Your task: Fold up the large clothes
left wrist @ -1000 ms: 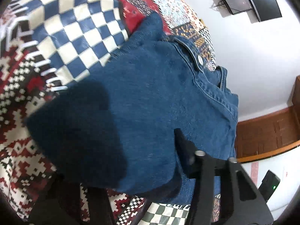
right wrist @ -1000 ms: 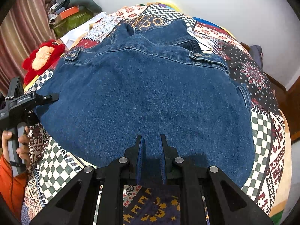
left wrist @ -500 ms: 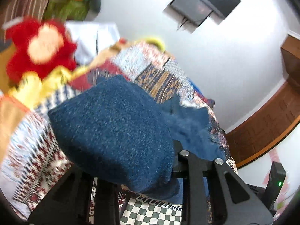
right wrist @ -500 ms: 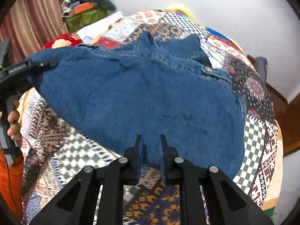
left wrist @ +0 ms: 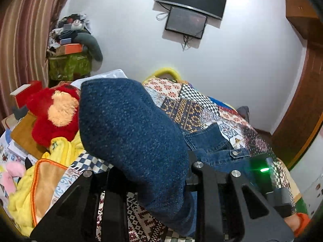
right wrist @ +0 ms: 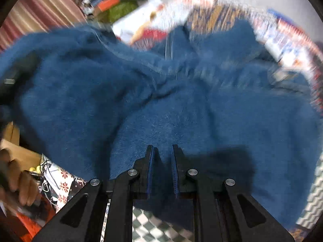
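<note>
A large blue denim jacket (left wrist: 129,129) lies on a patchwork bedspread (left wrist: 193,109). In the left wrist view my left gripper (left wrist: 153,173) is shut on a thick bunch of its hem, which bulges up over the jaws and hides the fingertips. The jacket's collar and a buttoned flap (left wrist: 235,153) lie beyond on the bed. In the blurred right wrist view the denim jacket (right wrist: 181,100) fills the picture, and my right gripper (right wrist: 162,153) is shut on its near edge, the cloth pinched between the blue pads. At the left edge a hand (right wrist: 18,183) holds the other gripper.
A red plush toy (left wrist: 54,113) and yellow blankets (left wrist: 60,149) lie left of the jacket. A cluttered green box (left wrist: 68,64) stands in the corner by striped curtains. Two screens (left wrist: 187,20) hang on the white wall. A wooden wardrobe (left wrist: 302,109) is at the right.
The left gripper rose and rolled upright with the denim bunched in it. The right gripper moved forward over the bed, carrying its edge of the jacket; the jacket now hangs lifted and folds over.
</note>
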`<action>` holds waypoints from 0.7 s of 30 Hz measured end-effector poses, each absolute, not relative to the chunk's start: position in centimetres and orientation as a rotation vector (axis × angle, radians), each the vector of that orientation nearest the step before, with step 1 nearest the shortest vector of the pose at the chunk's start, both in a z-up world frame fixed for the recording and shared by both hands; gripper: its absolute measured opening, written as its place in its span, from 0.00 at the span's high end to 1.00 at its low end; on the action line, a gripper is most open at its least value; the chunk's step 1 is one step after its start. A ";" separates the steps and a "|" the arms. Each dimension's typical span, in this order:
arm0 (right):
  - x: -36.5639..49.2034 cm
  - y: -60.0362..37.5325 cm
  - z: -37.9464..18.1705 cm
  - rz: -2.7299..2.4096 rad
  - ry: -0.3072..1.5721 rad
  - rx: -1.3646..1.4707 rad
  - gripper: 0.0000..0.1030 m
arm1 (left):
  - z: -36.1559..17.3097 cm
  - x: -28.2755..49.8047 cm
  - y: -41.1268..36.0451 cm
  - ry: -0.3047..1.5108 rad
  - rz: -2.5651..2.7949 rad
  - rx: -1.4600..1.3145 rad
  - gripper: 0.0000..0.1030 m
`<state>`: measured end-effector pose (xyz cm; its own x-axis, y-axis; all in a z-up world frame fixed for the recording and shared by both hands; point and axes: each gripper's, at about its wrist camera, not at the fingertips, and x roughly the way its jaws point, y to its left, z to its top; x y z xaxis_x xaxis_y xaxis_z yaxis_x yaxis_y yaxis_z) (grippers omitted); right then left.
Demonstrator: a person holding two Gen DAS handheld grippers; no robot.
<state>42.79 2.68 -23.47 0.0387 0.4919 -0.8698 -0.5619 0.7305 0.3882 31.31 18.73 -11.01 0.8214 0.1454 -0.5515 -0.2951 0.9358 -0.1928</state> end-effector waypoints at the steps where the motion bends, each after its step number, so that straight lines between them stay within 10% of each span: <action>1: 42.9 3.0 -24.4 0.802 1.317 -0.055 0.89 | -11.5 31.9 18.4 0.571 0.237 -0.265 0.74; 21: 43.9 -10.9 -20.6 0.716 1.292 0.080 0.89 | -9.0 37.6 3.4 0.576 -0.048 -0.032 0.75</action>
